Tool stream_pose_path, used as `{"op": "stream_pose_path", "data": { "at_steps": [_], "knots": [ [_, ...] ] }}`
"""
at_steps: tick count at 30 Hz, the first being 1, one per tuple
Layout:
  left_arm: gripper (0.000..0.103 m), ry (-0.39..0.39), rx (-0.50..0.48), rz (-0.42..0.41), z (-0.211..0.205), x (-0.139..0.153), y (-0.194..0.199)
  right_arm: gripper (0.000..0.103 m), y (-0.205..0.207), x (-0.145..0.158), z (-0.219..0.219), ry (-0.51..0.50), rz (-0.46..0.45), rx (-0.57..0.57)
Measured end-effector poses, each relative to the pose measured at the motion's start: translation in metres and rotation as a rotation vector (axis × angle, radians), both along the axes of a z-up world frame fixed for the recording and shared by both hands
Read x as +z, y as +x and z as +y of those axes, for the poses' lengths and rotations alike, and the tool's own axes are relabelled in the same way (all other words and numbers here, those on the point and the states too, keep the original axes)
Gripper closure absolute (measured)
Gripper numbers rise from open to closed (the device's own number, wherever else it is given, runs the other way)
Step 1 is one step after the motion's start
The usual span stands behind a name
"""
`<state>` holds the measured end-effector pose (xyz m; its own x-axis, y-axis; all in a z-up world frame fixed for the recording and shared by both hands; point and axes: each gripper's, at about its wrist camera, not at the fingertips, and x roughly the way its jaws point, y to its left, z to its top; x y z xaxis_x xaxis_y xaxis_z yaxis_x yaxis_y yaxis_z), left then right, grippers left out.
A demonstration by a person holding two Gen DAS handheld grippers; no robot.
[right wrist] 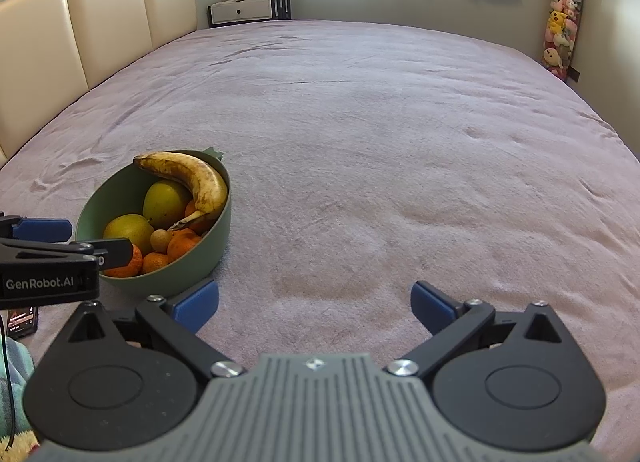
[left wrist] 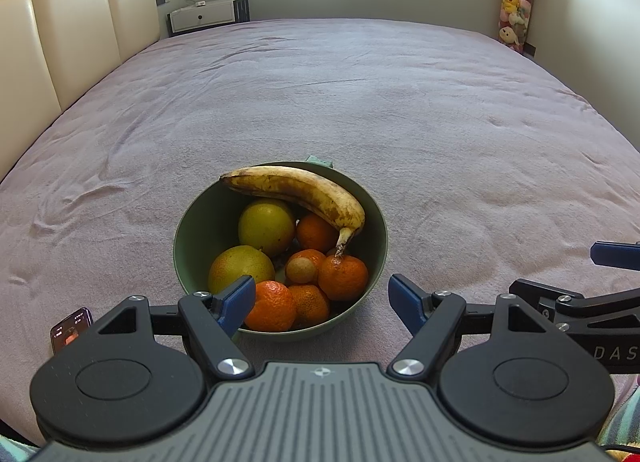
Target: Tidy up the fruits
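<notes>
A green bowl (left wrist: pixel 192 217) sits on the bed and holds a spotted banana (left wrist: pixel 296 191), two yellow-green round fruits (left wrist: pixel 266 225), several mandarins (left wrist: pixel 344 276) and a small tan fruit (left wrist: pixel 301 270). My left gripper (left wrist: pixel 322 302) is open and empty, its fingers just at the bowl's near rim. My right gripper (right wrist: pixel 314 304) is open and empty over bare bedspread to the right of the bowl (right wrist: pixel 200 250). The banana (right wrist: pixel 192 177) lies across the top of the fruits. The left gripper (right wrist: pixel 64 246) shows at the left edge of the right wrist view.
The bowl rests on a wide lilac bedspread (left wrist: pixel 360 101). A cream padded headboard (left wrist: pixel 72 41) runs along the left. A phone (left wrist: pixel 70 328) lies near the front left. A white nightstand (left wrist: pixel 208 15) and hanging plush toys (left wrist: pixel 516 1) stand at the far wall.
</notes>
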<state>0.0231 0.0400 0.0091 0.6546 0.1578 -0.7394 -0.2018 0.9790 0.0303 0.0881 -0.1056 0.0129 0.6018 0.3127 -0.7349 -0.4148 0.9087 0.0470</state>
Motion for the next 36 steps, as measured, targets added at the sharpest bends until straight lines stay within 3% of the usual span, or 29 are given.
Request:
{"op": "stream_pose_path", "data": {
  "at_steps": [36],
  "knots": [
    [0.014,-0.005,-0.002,-0.007,0.0032,0.0006,-0.0014,0.004,0.0005,-0.002,-0.0003,0.0,0.005,-0.003]
  ]
}}
